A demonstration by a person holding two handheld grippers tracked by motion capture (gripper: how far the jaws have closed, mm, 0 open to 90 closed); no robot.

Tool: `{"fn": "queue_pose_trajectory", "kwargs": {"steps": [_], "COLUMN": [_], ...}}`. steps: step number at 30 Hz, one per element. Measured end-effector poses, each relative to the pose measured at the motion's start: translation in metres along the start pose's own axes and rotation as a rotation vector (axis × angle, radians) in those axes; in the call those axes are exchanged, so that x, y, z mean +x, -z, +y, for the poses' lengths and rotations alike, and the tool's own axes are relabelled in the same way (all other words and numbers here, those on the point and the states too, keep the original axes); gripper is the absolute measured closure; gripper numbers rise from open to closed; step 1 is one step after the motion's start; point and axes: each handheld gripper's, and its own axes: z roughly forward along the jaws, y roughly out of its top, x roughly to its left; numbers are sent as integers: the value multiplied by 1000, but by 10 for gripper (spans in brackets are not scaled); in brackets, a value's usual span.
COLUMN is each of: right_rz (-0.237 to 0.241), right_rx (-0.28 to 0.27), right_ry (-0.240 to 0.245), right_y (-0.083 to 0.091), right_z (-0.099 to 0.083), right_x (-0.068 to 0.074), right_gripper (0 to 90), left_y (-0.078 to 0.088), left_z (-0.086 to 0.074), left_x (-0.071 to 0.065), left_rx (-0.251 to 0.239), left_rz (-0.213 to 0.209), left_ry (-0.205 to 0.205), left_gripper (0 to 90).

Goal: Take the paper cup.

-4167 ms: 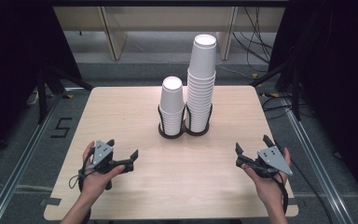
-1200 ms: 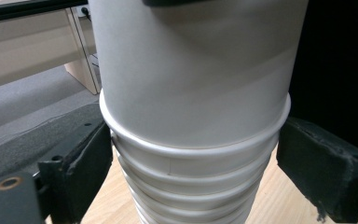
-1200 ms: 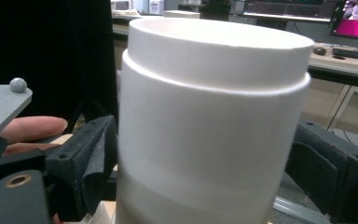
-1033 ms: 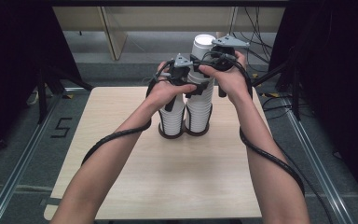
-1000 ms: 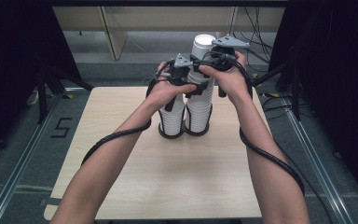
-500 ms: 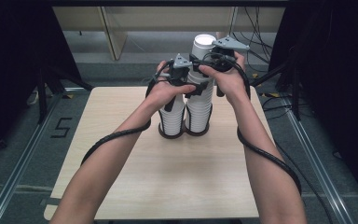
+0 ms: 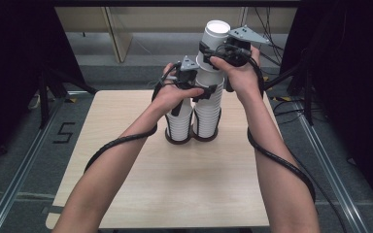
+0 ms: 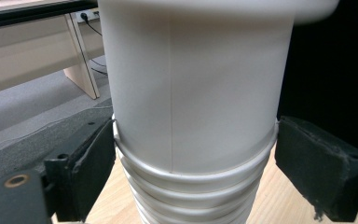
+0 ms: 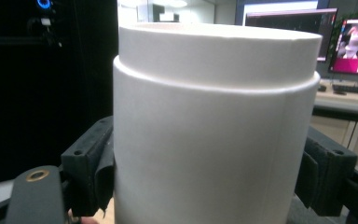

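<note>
white cup (image 9: 214,135), black jaws apparently gripping it

**Bright counter, dark sides, soft close-ups**

In the high view the light falls evenly from above on the counter (image 7: 141,194), and shadows under the forearms are weak and soft. Both sides of the room stay nearly black. In the two gripper views the white cups (image 8: 196,93) are very near and slightly soft, without glare. A monitor (image 9: 354,42) glows, blurred.
</note>
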Motion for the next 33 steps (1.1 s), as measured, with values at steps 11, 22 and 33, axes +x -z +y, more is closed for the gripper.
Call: {"fn": "queue_pose_trajectory", "kwargs": {"steps": [11,22,33], "right_rz": [11,27,25], "right_rx": [-73,-111,-153], "right_ry": [-14,-23,12], "right_y": [11,20,58], "right_z": [30,42,42], "right_x": [-2,2,-11], "right_gripper": [205,205,205], "left_y": [0,-1,5], "left_z": [0,0,1], "left_x": [0,-1,-6], "left_rx": [4,-5,0], "left_rz": [2,7,-7], "left_ry": [-7,4,-14], "left_gripper": [126,126,67]}}
